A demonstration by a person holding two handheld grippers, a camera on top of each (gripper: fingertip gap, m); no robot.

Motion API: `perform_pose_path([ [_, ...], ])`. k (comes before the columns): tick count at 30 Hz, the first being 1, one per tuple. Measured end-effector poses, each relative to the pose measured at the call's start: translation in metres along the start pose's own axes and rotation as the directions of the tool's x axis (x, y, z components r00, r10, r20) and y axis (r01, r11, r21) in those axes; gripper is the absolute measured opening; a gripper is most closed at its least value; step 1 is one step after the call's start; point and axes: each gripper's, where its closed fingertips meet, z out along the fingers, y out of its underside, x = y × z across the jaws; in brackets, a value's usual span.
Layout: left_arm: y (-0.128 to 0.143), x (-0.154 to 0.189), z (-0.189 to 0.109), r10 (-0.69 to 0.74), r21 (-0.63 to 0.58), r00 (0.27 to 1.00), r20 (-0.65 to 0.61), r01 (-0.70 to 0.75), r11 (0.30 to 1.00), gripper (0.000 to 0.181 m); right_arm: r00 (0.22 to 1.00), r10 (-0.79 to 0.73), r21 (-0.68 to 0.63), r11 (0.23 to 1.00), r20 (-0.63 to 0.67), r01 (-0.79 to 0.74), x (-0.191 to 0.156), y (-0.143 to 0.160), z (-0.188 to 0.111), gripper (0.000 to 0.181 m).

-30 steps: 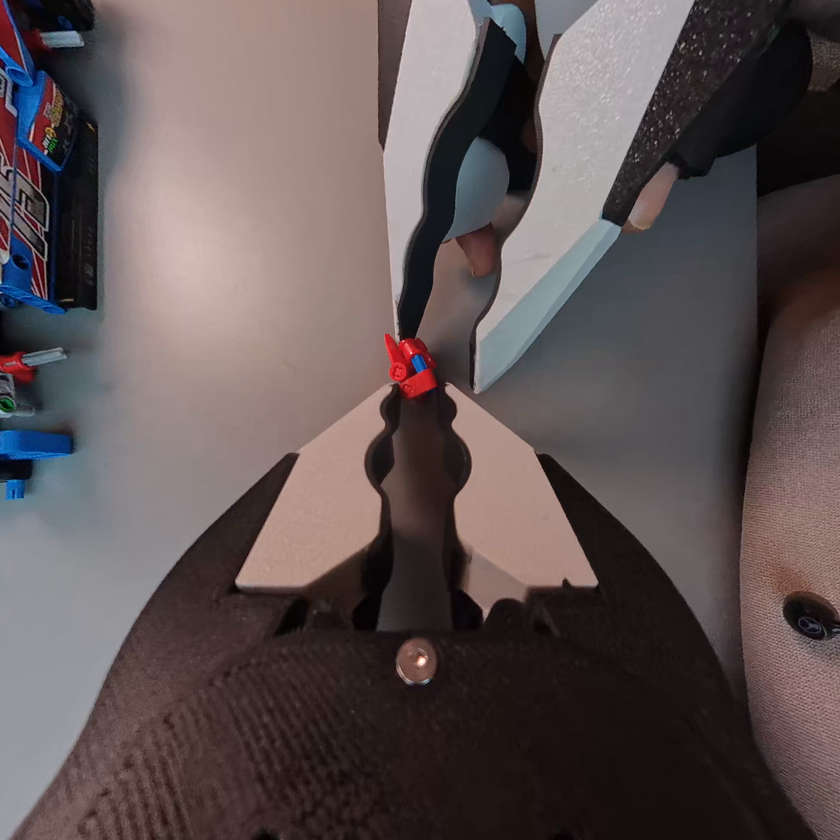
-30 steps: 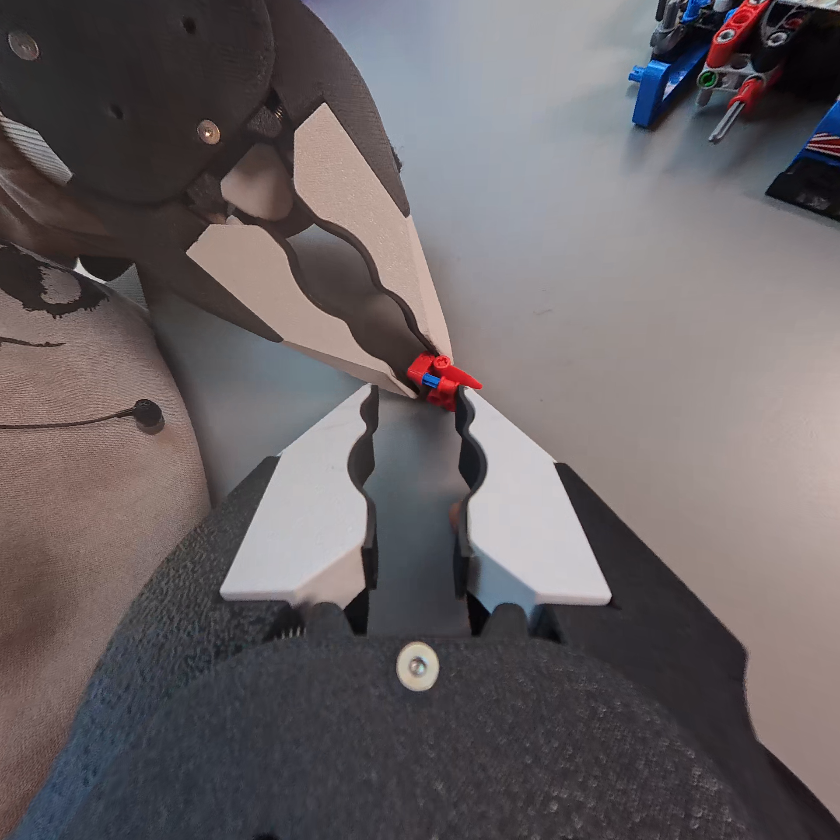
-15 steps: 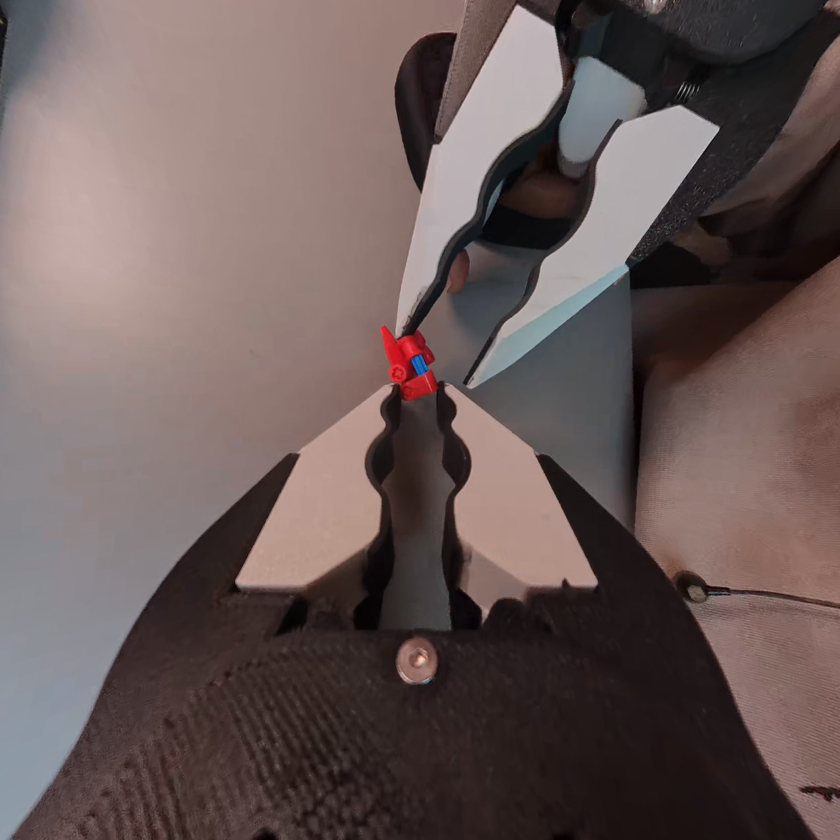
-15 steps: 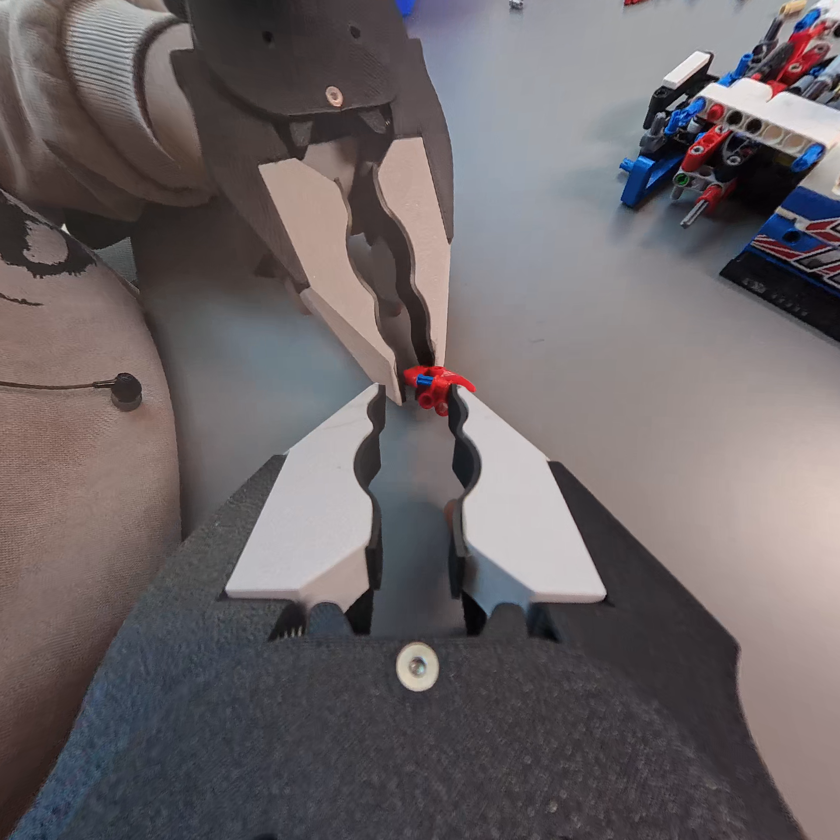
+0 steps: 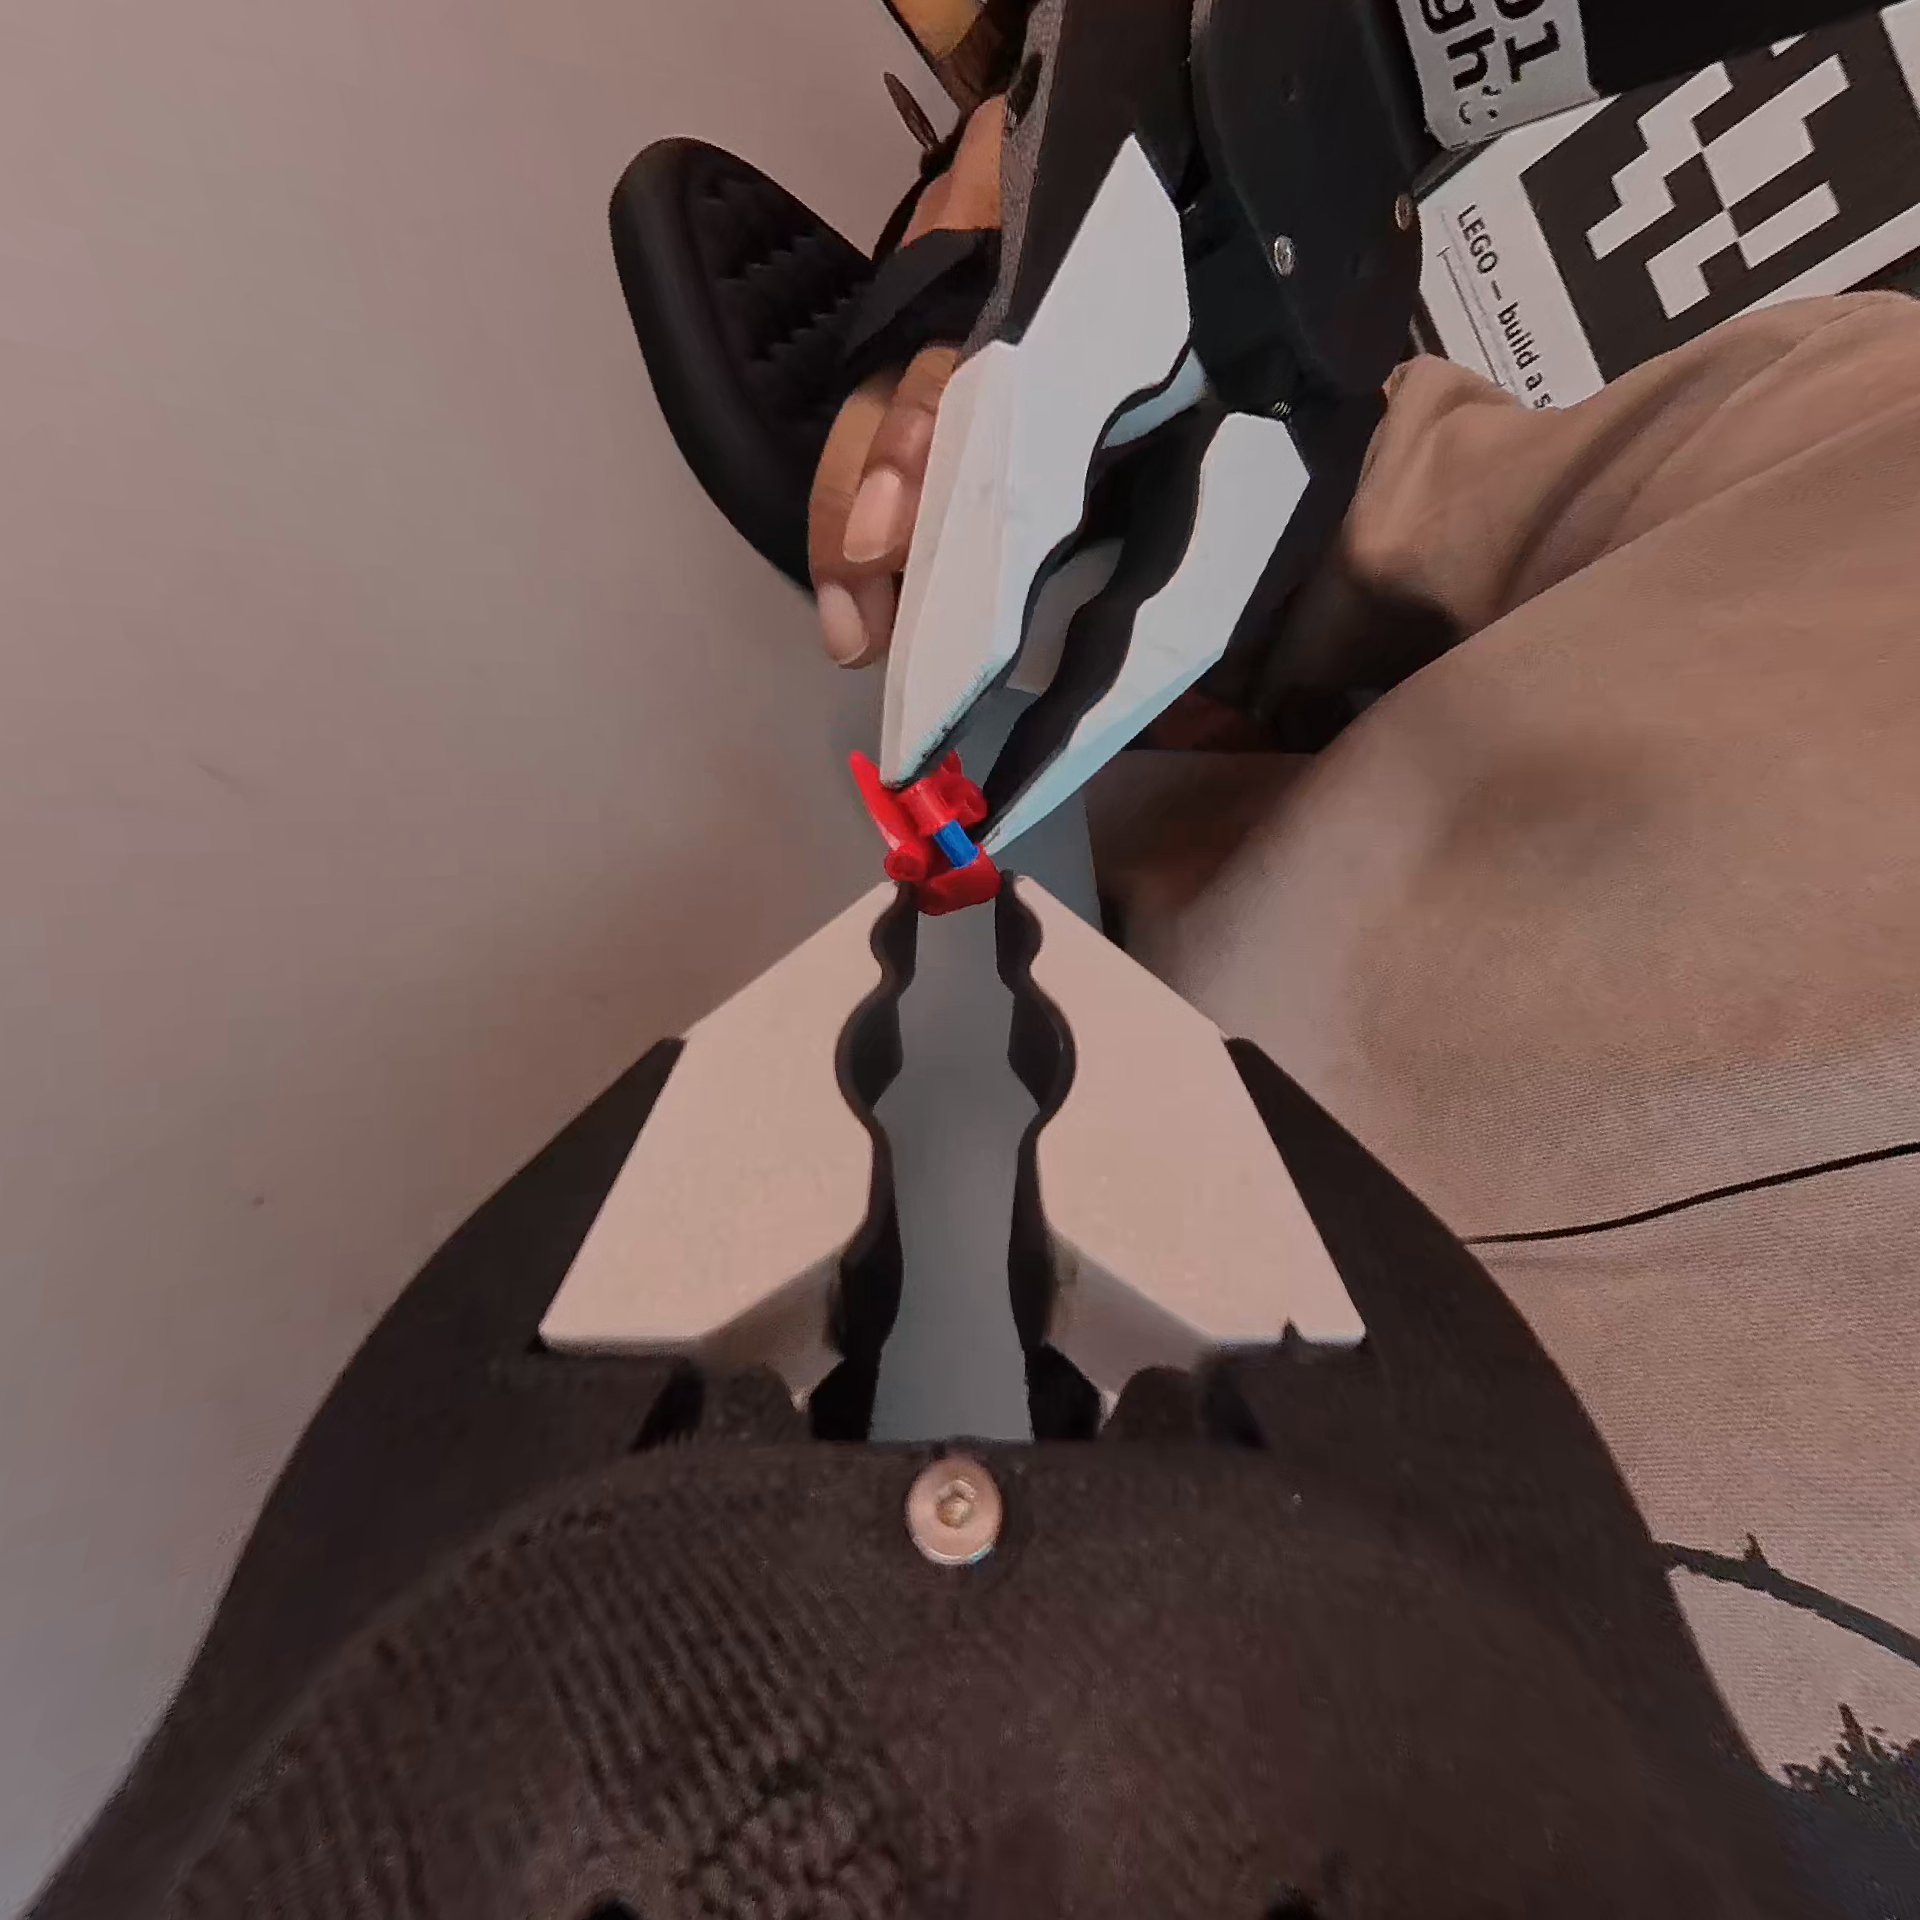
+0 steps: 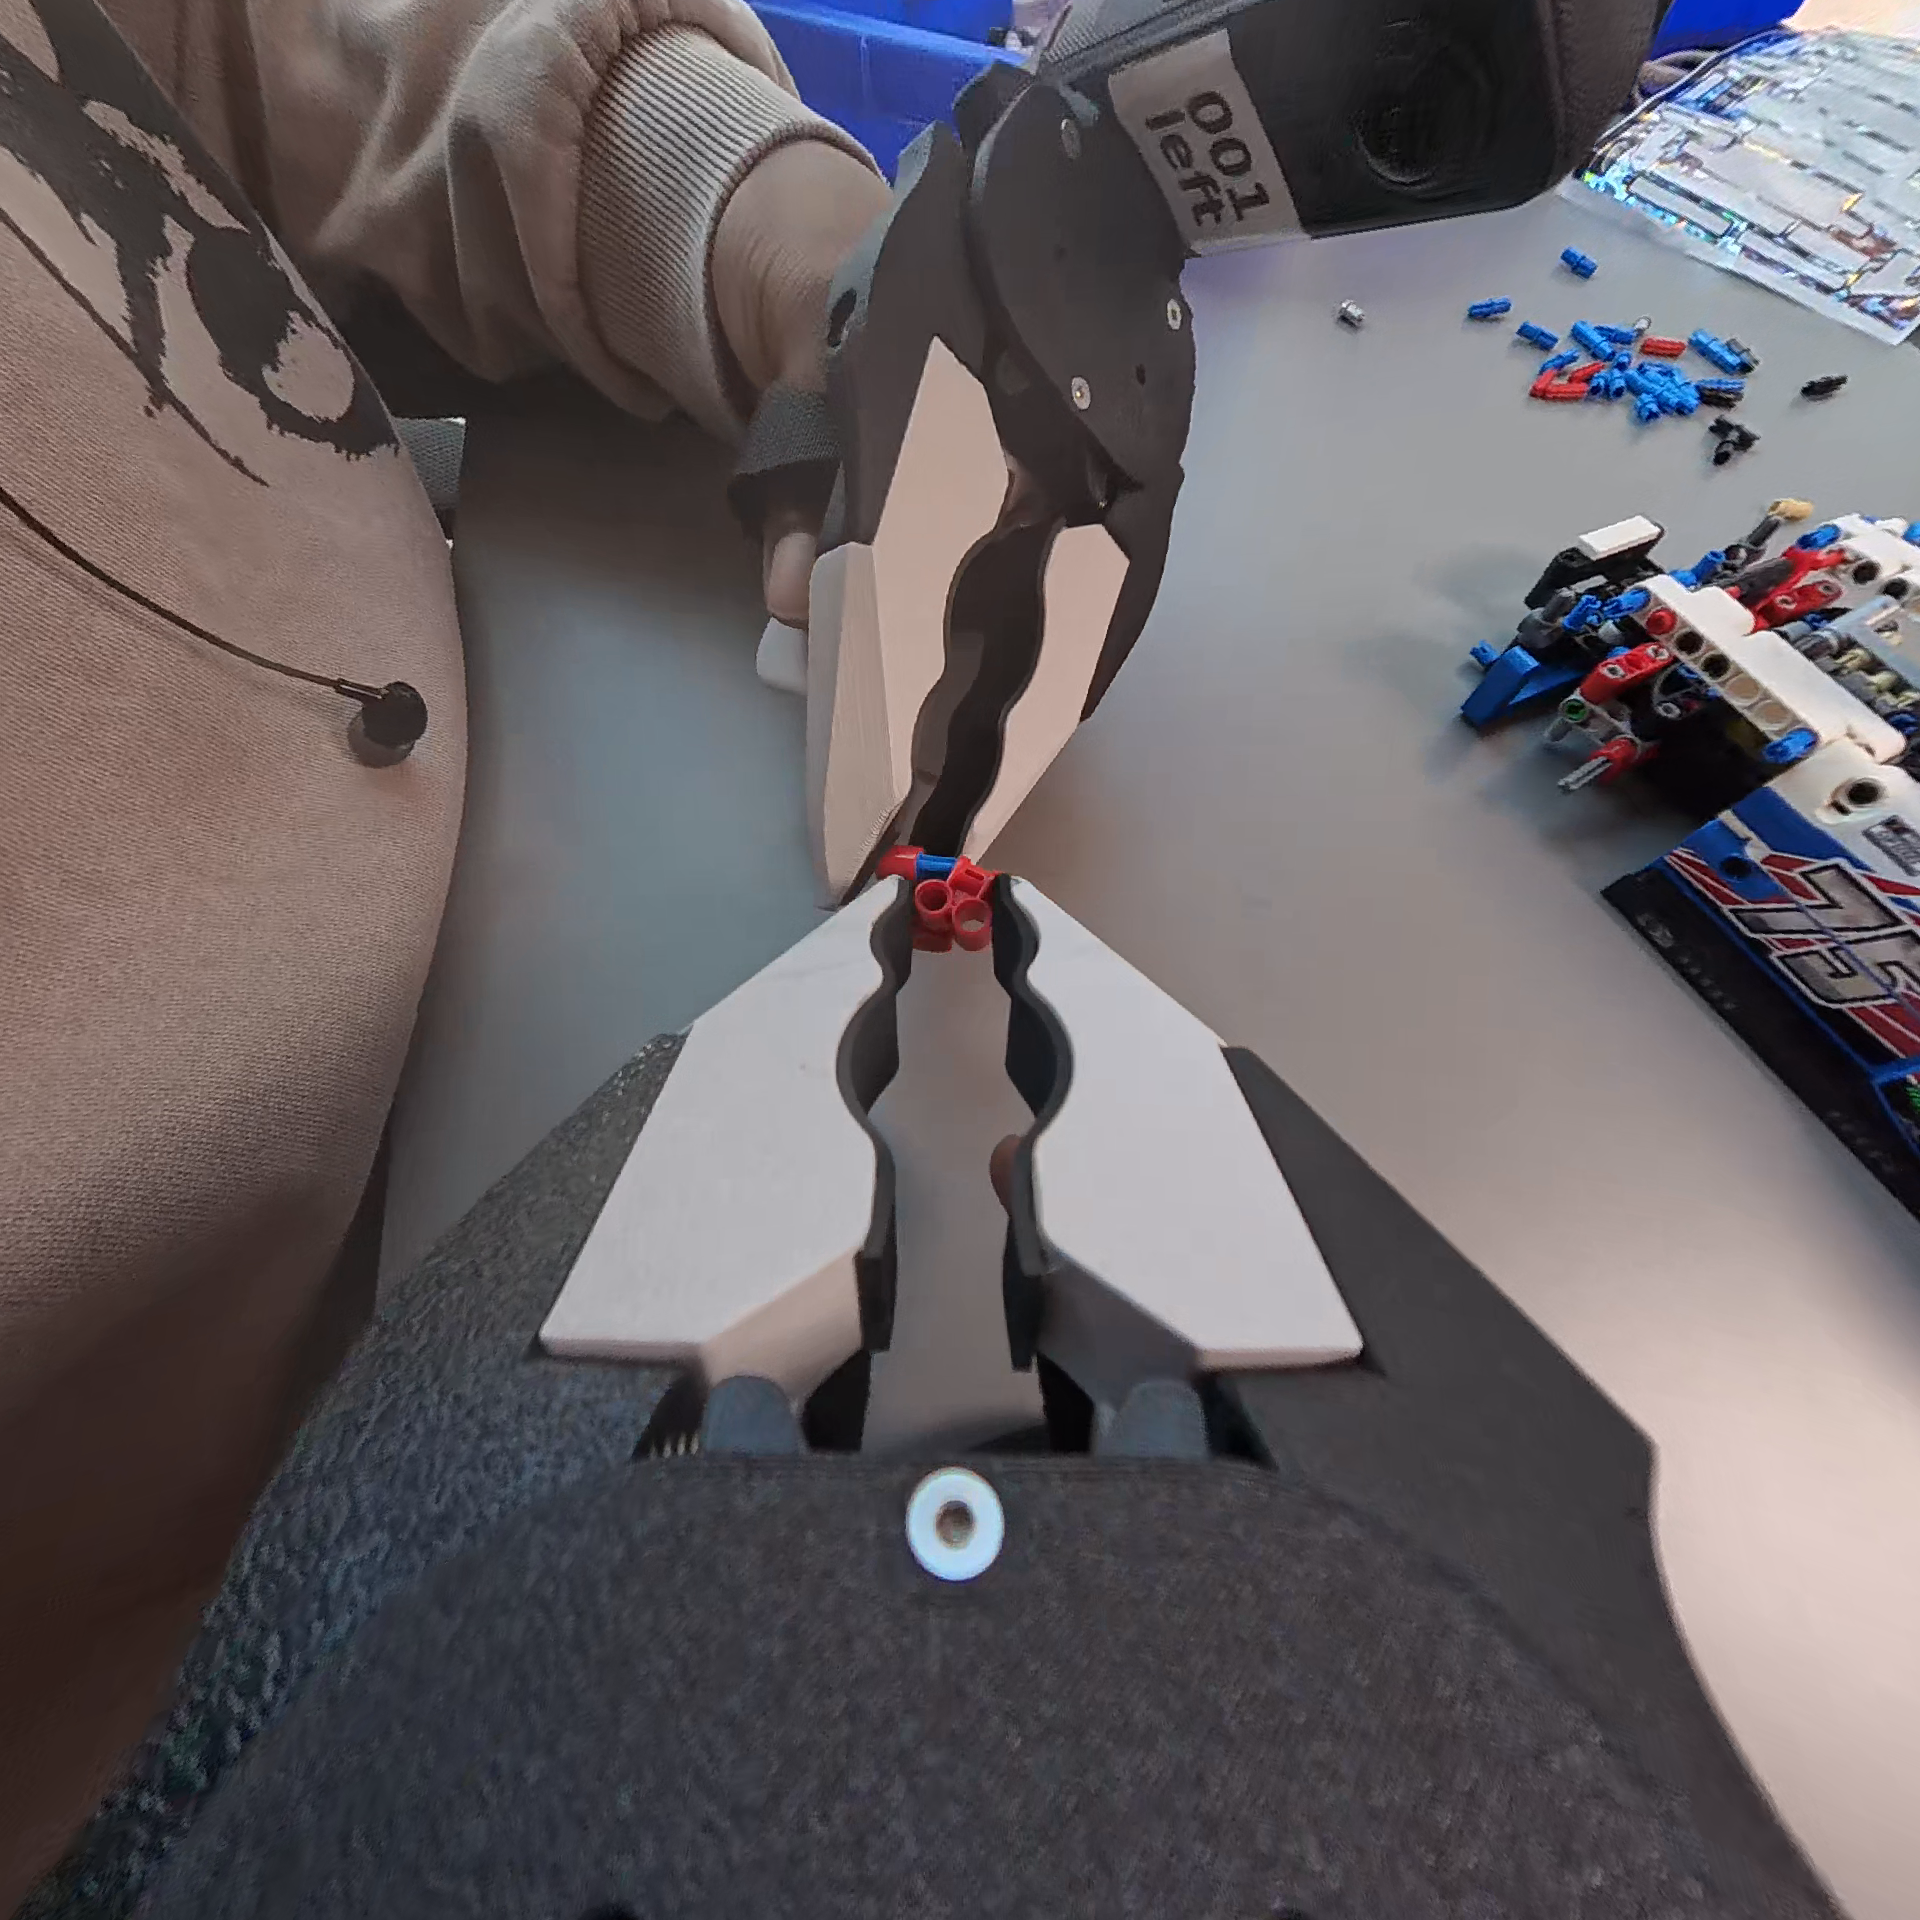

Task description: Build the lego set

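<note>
Both tongs meet tip to tip at one small red piece (image 5: pixel 928 844) with a blue pin (image 5: pixel 953 844) through it, held in the air above the grey bench (image 6: pixel 1299 935).

In the left wrist view the left tongs (image 5: pixel 951 894) sit at the centre of the frame, clenched on the lower red part of the piece, which juts out just past their tips. The right tongs (image 5: pixel 940 795) come down from the upper right, their two white fingers (image 5: pixel 987 540) narrowed onto the upper part of the piece — one tip touches the red fin on the left, the other lies right at the blue pin. A hand (image 5: pixel 883 457) shows behind them, gripping a black handle, and a beige sweatshirt (image 5: pixel 1558 831) fills the right side.

In the right wrist view the right tongs (image 6: pixel 951 894) are at the centre, clenched on a red connector (image 6: pixel 956 914) with round holes facing the camera. The left tongs (image 6: pixel 925 857) reach down from the top of the frame, their tips closed on the far end of the same piece, beside the blue pin (image 6: pixel 938 862). A hand (image 6: pixel 779 312) in a beige cuff holds them at the upper left.

At the right edge of that view a partly built model (image 6: pixel 1714 665) in white, blue, red and black rests on the bench, with a stickered blue panel (image 6: pixel 1818 914) below it. Loose blue and red bits (image 6: pixel 1631 364) lie scattered at the upper right, next to a printed sheet (image 6: pixel 1766 229).
</note>
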Motion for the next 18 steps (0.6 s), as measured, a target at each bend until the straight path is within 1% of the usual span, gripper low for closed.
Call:
perform_pose_path([
  [5, 0.000, 0.008, 0.000, -0.044, 0.003, 0.996, -0.084, 0.044, 0.999, 0.012, 0.997, 0.024, 0.036, 0.999, 0.071, -0.027, -0.004, -0.004, -0.003, 0.013],
  [7, -0.002, 0.014, 0.000, -0.080, 0.016, 0.987, -0.141, 0.083, 0.996, 0.013, 0.996, -0.007, 0.069, 0.998, 0.087, 0.001, -0.006, -0.008, -0.006, 0.013],
  [11, -0.002, 0.025, -0.001, -0.121, 0.010, 0.963, -0.242, 0.128, 0.992, 0.012, 0.986, -0.131, 0.107, 0.987, 0.103, 0.120, -0.013, -0.013, -0.011, 0.013],
  [15, -0.007, 0.034, -0.003, -0.160, 0.039, 0.932, -0.326, 0.182, 0.982, 0.012, 0.984, -0.149, 0.160, 0.978, 0.093, 0.133, -0.013, -0.022, -0.014, 0.013],
  [18, -0.015, 0.036, -0.009, -0.165, 0.087, 0.917, -0.362, 0.210, 0.974, 0.012, 0.991, -0.117, 0.200, 0.974, 0.066, 0.102, -0.008, -0.028, -0.017, 0.013],
])
